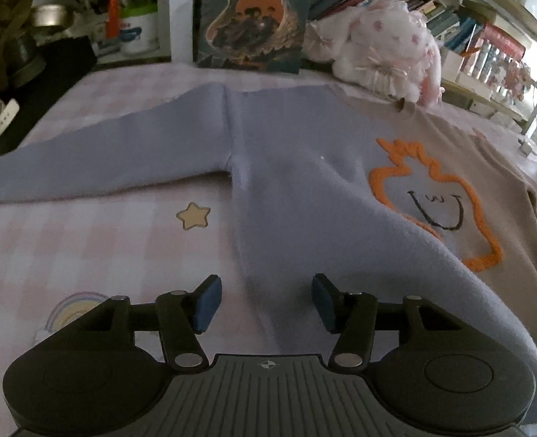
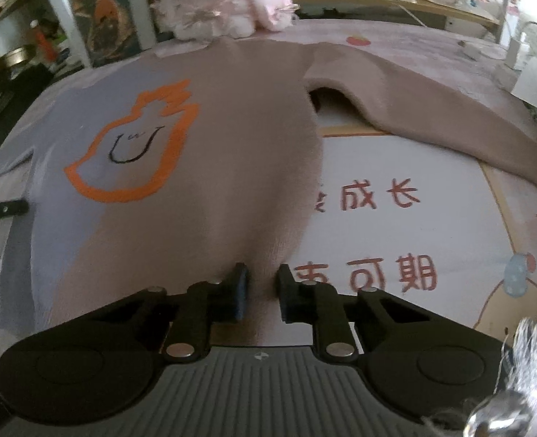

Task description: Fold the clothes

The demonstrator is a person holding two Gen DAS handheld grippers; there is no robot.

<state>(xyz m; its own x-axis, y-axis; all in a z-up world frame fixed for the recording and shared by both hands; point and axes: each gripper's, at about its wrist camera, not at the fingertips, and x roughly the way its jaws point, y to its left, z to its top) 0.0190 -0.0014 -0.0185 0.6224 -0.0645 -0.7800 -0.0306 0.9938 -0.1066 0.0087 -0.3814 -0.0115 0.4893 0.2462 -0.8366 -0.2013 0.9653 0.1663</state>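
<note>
A two-tone sweater, lavender on one half and tan on the other, lies flat on the bed with an orange outlined smiley figure on its chest. Its lavender sleeve spreads left and its tan sleeve spreads right. My left gripper is open, with its fingers either side of the lavender hem edge. My right gripper has its jaws close together with the tan hem bunched between them, lifting a ridge of cloth.
The bed sheet is pink check with a star and rainbow print; a printed mat with red characters lies under the tan side. A pink plush rabbit, a book and shelves stand at the bed's far edge.
</note>
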